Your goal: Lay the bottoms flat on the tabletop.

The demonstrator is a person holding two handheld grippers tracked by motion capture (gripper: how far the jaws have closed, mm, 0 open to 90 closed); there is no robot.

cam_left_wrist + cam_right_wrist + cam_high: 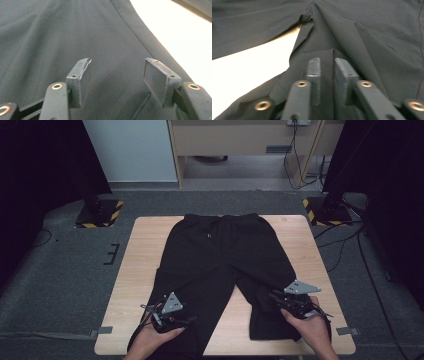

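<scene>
One pair of black trousers lies flat on the wooden table, waistband at twelve o'clock, legs toward six. At seven o'clock the left gripper hangs over its leg with jaws apart, nothing between them. At five o'clock the right gripper has jaws nearly together on a raised fold. That thin pinch could slip, dropping the leg crooked.
</scene>
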